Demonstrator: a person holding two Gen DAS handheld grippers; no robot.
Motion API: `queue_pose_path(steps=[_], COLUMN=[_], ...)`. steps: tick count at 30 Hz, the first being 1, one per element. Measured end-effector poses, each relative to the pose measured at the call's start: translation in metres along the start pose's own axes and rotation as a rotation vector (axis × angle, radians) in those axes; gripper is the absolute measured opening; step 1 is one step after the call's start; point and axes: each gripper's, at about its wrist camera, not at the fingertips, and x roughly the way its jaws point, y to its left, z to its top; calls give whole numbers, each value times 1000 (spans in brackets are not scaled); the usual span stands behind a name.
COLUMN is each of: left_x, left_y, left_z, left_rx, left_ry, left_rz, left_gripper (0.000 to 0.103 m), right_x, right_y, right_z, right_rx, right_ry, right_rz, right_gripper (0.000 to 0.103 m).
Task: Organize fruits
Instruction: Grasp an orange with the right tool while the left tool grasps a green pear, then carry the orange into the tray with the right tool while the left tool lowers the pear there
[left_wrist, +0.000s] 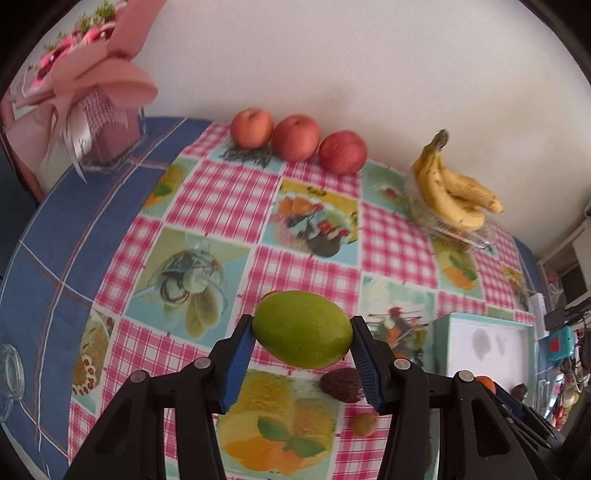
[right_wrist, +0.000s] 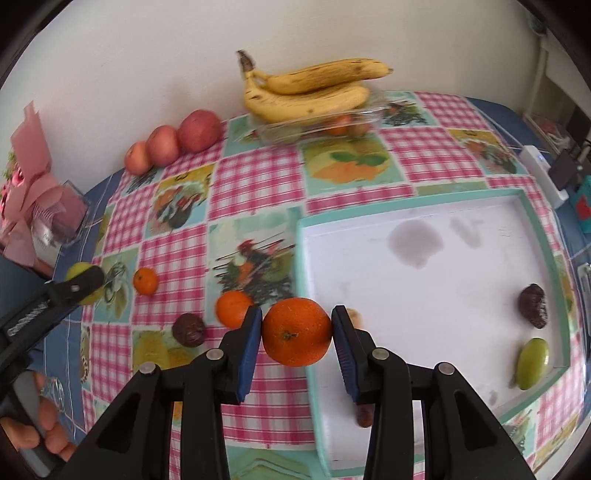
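Low in the left wrist frame, left gripper (left_wrist: 302, 345) clamped on a green mango (left_wrist: 302, 329), blue pads (left_wrist: 238, 363) pressing both ends, fruit lifted clear of the checked tablecloth (left_wrist: 229, 199). Just below it, a dark passion fruit (left_wrist: 340, 384) and a small brownish fruit (left_wrist: 363, 424) on the cloth. Along the upper edge by the wall, three red apples (left_wrist: 295, 138) in a row — bananas (left_wrist: 450, 190) at upper right atop a clear plastic box (left_wrist: 458, 230). At bottom centre of the right wrist frame, right gripper (right_wrist: 297, 338) closed on an orange (right_wrist: 297, 331), held beside the left rim of the white tray (right_wrist: 424, 295). Inside the tray, at lower right, another passion fruit (right_wrist: 533, 305) and a second green mango (right_wrist: 532, 363). Left of centre on the cloth, two more oranges (right_wrist: 233, 308) — one small, well apart. At lower left, a hand (right_wrist: 40, 424) gripping the other tool.
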Motion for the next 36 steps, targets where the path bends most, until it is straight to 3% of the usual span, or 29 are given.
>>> queue_pose_path(steps=[8,24,36], left_x=[-15,-14,-5], left_y=[-28,-107,-165], left_z=[-1,-22,-43], left_rx=[45,171,293], left_ry=[-24,3,32], left_rz=[-31,-120,-154], left_gripper=[55,55,55], right_x=[-15,-43,-55], right_y=[-41,-141,-174], right_z=[5,4,-1], right_rx=[87,279,334], right_ry=[-35,-82,-100], right_rz=[-33,-119,-124], right_gripper=[40,40,40])
